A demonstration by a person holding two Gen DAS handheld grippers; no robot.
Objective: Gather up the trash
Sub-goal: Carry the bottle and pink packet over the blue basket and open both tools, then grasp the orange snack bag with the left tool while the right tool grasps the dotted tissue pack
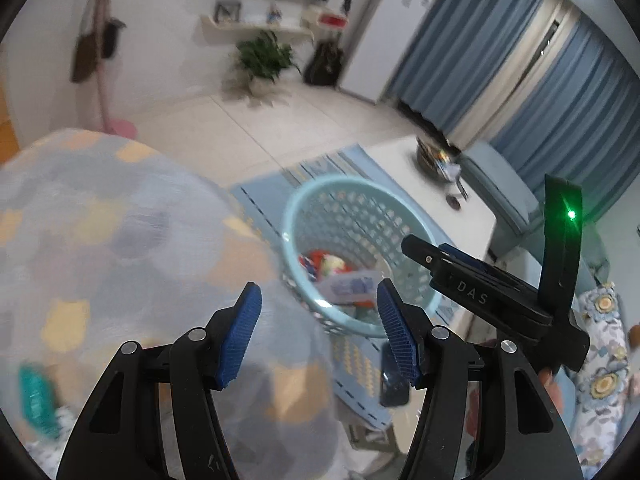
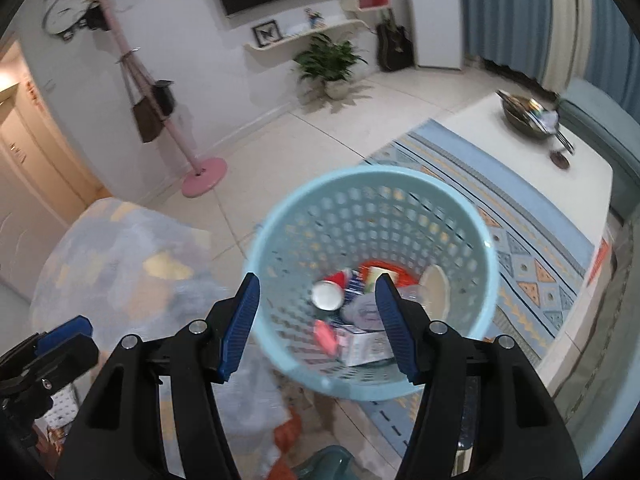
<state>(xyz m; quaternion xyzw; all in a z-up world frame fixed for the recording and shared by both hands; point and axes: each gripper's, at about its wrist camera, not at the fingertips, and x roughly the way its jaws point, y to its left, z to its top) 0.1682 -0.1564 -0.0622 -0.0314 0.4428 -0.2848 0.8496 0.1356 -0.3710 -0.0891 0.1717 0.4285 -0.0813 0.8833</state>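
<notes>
**Both hand-held grippers empty above the basket**

My left hand-held gripper [image 1: 318,330] and right hand-held gripper [image 2: 316,326] both have their jaws spread, with nothing between the blue pads. The trash [image 2: 352,312] lies in the bottom of the pale blue basket [image 2: 472,216]: a can showing its white end, a small carton, wrappers, something red. The basket stands on the patterned rug [image 2: 532,276], directly under my right hand-held gripper; from the left view it sits ahead and slightly to the right.

Risks, as I judge them:
- The two hand-held grippers are close together; the right one crosses the left view near the basket rim. A careless swing could knock them together.
- A low reach could catch the basket rim and tip it, spilling what is collected.
- Both views are motion-blurred, so I cannot tell whether more trash lies on the floor. Small coloured scraps show near my feet in the right view; I cannot identify them.

Surroundings: a white surface [image 2: 520,148] beside the rug carries a dark bowl [image 2: 524,114] with utensils. A fuzzy patterned blanket [image 1: 100,240] bulks at left. Tiled floor, pink coat stand [image 2: 200,176], potted plant [image 2: 328,64], wall screen, blue curtains.
</notes>
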